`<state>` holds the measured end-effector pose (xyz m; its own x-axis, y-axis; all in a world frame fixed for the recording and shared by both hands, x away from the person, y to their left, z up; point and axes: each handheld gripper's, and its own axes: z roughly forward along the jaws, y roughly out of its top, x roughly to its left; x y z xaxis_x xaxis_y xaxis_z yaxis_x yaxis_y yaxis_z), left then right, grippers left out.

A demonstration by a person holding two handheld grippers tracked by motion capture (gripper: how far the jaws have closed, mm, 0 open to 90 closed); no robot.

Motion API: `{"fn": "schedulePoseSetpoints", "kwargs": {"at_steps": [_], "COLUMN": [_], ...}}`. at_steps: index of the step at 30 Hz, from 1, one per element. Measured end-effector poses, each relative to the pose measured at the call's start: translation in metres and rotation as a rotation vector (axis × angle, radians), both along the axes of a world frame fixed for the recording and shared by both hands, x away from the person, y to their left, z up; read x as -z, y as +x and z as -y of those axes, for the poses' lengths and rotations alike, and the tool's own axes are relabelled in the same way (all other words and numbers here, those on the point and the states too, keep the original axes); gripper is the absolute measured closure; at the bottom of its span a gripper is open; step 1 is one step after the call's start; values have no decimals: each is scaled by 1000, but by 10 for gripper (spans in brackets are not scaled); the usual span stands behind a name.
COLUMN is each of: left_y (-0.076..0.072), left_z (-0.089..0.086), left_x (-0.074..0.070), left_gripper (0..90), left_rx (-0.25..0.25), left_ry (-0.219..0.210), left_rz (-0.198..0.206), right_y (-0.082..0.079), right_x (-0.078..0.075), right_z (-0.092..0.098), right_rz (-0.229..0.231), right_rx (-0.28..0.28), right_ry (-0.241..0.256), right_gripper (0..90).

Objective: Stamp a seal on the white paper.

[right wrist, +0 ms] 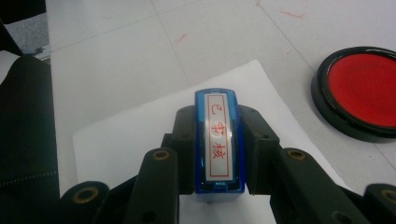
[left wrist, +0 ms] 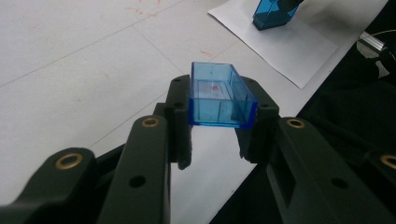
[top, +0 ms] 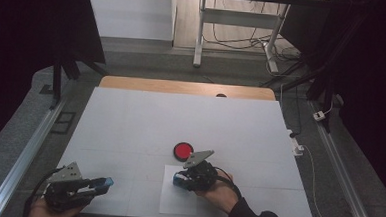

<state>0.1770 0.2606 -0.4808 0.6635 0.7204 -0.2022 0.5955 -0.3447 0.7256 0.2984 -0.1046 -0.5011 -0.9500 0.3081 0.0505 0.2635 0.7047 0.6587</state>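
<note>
Right gripper view has the blue stamp (right wrist: 219, 140) squeezed between the two black jaws of the right gripper (right wrist: 217, 144), which are closed tight on its sides. Its top carries a white label with red characters in a red frame. It sits over a white sheet of paper (right wrist: 140, 126) lying on the white table (right wrist: 116, 46). Whether the stamp's underside actually touches the paper, can't tell from here. Off to the side is a round ink pad (right wrist: 362, 91), a black dish with its red pad filling the inside, lid off, resting on the bare table just beside the paper's corner.

Left gripper view: the left gripper (left wrist: 223, 119) is clamped on a clear blue cap (left wrist: 222, 95), a little open-topped rectangular box. Nothing solid inside it, just a faint reddish smudge showing through the floor. It's held up off the table. Farther back in that view you can see the stamp (left wrist: 273, 13) on the paper (left wrist: 280, 42).

From the high view, the right gripper (top: 183, 179) with the stamp is over the upper part of the paper (top: 176, 200), the ink pad (top: 183, 151) just beyond it. The left gripper (top: 102, 185) is well apart at the near left edge of the table (top: 180, 118), blue cap (top: 106, 182) at its tip.
</note>
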Motion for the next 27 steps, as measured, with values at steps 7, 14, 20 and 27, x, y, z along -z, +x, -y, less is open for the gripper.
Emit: {"fn": "schedulePoseSetpoints", "kwargs": {"at_steps": [7, 14, 20, 27], "left_y": [1, 1, 1, 1], "left_z": [0, 0, 0, 0], "left_x": [0, 0, 0, 0], "left_gripper": [680, 680, 679, 680], "left_rx": [-3, -4, -7, -8], "left_ry": [0, 1, 2, 1], "left_rz": [-7, -10, -10, -14], "right_y": [-5, -8, -13, -13], "right_x": [2, 3, 2, 2], "right_z": [0, -1, -3, -3], "right_rz": [31, 59, 100, 98], "right_rx": [3, -3, -10, -11], "right_ry": [4, -3, -22, -29], "right_gripper": [708, 710, 710, 710]}}
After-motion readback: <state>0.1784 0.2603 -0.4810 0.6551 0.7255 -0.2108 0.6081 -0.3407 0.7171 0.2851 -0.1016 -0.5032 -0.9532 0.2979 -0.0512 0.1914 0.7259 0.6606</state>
